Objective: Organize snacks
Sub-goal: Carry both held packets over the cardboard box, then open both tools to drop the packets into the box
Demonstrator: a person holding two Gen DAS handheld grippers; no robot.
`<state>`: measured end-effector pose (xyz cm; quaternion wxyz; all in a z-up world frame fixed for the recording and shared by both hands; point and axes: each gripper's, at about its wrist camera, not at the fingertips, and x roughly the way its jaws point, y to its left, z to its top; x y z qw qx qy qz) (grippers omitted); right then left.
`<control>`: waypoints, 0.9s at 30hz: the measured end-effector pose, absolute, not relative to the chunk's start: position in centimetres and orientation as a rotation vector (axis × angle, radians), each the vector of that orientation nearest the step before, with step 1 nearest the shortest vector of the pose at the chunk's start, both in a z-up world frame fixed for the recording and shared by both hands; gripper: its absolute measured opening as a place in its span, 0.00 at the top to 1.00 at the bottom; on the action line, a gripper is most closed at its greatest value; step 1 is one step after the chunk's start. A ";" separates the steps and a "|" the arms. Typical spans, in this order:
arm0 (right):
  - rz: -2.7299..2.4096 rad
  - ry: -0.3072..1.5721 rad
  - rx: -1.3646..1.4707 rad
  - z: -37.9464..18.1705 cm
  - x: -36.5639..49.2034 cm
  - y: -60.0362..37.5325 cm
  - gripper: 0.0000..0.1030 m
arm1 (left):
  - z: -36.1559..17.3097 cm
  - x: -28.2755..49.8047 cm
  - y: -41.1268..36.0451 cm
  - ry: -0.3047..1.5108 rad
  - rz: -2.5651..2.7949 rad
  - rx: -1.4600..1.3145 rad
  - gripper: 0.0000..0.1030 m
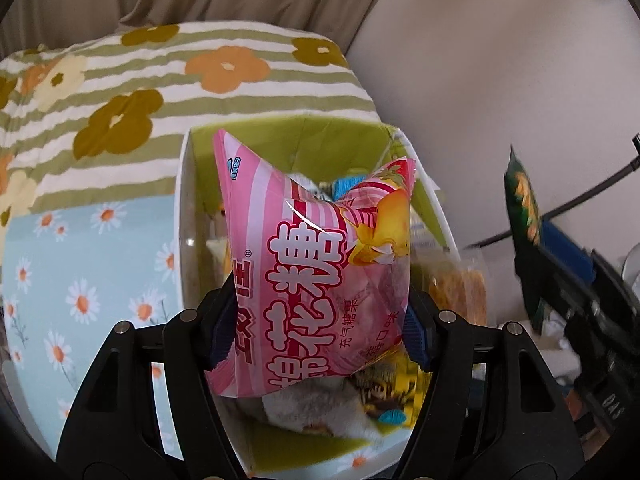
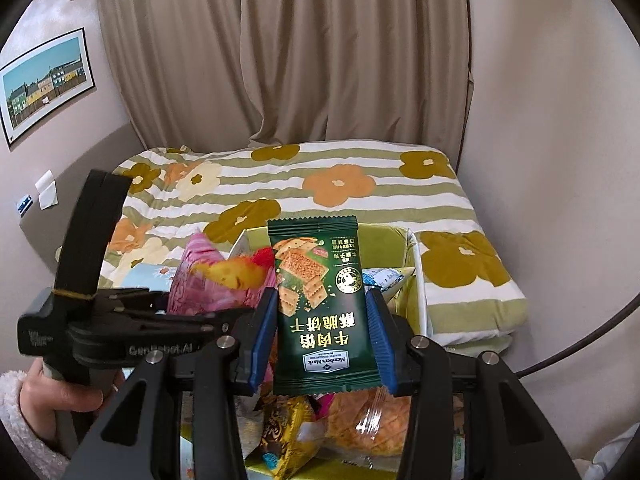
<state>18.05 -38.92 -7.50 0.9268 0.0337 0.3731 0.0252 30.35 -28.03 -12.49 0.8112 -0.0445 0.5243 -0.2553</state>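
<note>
The left claw (image 1: 320, 320) is clamped on a pink marshmallow bag (image 1: 316, 264) and the right claw (image 2: 322, 344) on a green cracker packet (image 2: 322, 312), both above the snack-filled green box (image 1: 280, 140) ahead, the bed (image 2: 360, 184) beyond.

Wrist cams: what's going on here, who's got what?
A person is sorting snacks with two handheld grippers. The left gripper is clamped on a pink marshmallow bag, held above a green-lined box with other snacks in it. The right gripper holds a dark green cracker packet over the same box. Neither is released yet. The box sits on a bed with a flowered quilt.
</note>
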 end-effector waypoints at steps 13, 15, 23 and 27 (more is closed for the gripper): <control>0.039 0.812 0.103 -8.9 19.3 -39.8 0.61 | -13.1 33.1 -27.9 1.111 -0.499 0.036 0.03; 0.040 0.817 0.097 -8.9 19.3 -39.5 0.61 | -13.3 32.6 -26.9 1.114 -0.495 0.031 0.03; 0.052 0.863 0.119 -10.2 19.7 -38.5 0.58 | -12.9 30.9 -23.7 1.095 -0.450 0.005 0.03; 0.052 0.866 0.148 -10.7 19.8 -38.5 0.16 | -12.5 30.1 -22.7 1.079 -0.417 0.001 0.03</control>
